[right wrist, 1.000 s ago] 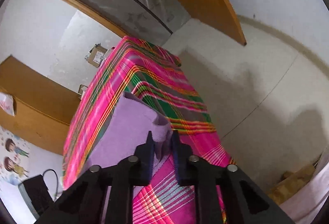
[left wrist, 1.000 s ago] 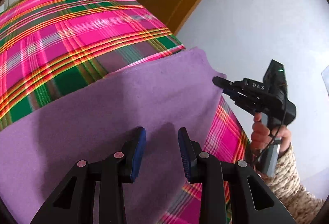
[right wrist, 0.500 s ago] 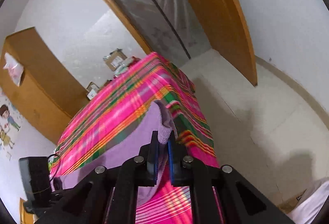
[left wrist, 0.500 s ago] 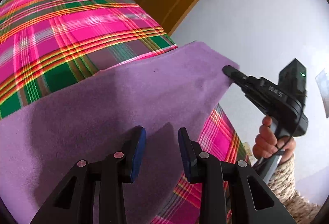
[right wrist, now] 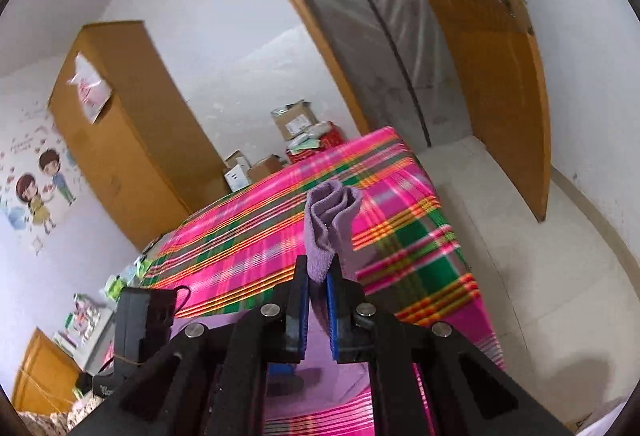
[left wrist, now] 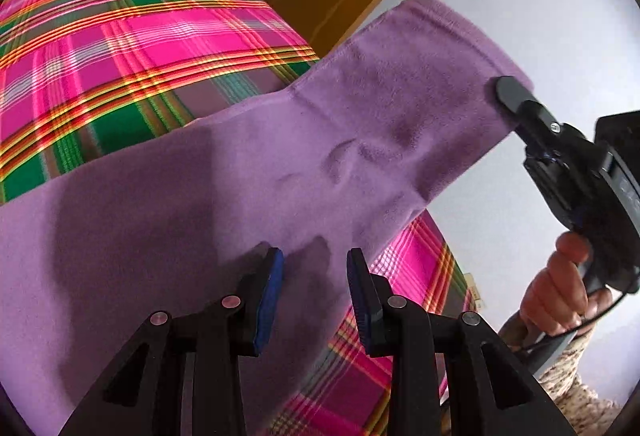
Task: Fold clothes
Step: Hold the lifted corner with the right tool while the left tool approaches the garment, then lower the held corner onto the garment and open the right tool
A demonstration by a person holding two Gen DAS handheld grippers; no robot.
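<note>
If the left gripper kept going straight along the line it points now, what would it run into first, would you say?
Most likely the purple garment: the left gripper has open jaws aimed down at the cloth spread over the plaid bedcover, with nothing between. How near it is, the fisheye view leaves unclear.

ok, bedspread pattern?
Pink plaid bedspread with green, orange and yellow stripes; clearest in the left wrist view.

the garment point(left wrist: 280, 163) across the middle of the left wrist view is plain soft purple. under it the bed cover point(left wrist: 132, 47) is a plaid of hot pink and green with yellow, orange and red stripes. both claws are black with blue pads point(left wrist: 269, 300). the door point(right wrist: 492, 47) at upper right and the wardrobe point(right wrist: 132, 131) at left are orange-brown wood; the walls are white.
</note>
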